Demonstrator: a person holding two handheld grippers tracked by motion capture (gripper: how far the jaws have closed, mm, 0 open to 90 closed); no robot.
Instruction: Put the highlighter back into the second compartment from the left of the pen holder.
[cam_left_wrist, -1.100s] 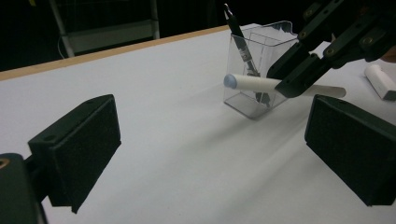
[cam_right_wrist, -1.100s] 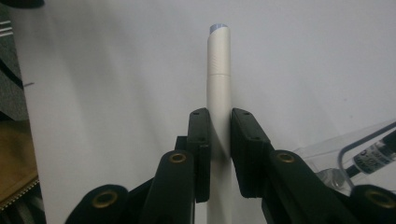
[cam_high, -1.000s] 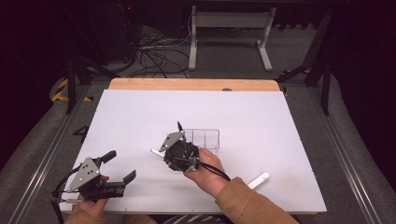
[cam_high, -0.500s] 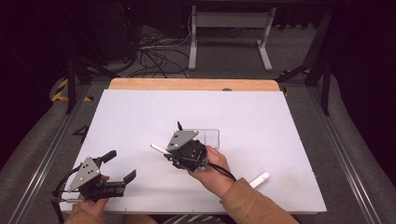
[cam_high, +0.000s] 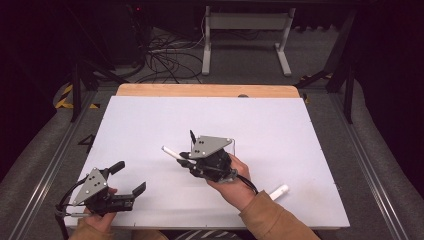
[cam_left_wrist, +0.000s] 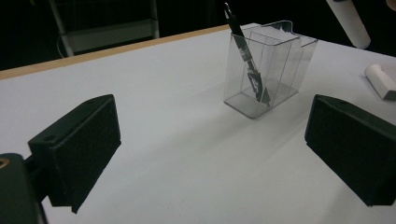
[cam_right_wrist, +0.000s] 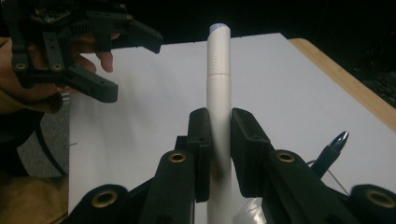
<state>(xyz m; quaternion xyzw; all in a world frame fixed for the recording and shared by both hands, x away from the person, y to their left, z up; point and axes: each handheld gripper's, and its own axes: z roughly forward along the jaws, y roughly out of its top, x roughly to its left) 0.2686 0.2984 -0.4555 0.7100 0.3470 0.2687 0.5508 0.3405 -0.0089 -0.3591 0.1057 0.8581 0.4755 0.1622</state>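
Right gripper (cam_high: 181, 159) clamping a white marker (cam_high: 170, 152) above the middle of the table (cam_high: 280, 130).

The jaws are pinching the marker's barrel tightly, holding it off the white tabletop just beside the clear plastic pen holder (cam_left_wrist: 266, 74), where a black pen (cam_left_wrist: 245, 56) is leaning inside. Near the table's front left corner, the left gripper (cam_high: 129, 179) is hovering with jaws spread wide, gripping nothing. A second white marker (cam_high: 278, 191) is lying toward the front right edge.

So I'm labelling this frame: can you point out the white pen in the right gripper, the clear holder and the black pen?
white pen (cam_right_wrist: 219, 70): right gripper view, upper barrel.
clear holder (cam_left_wrist: 280, 65): left gripper view, side wall.
black pen (cam_left_wrist: 243, 46): left gripper view, mid barrel.
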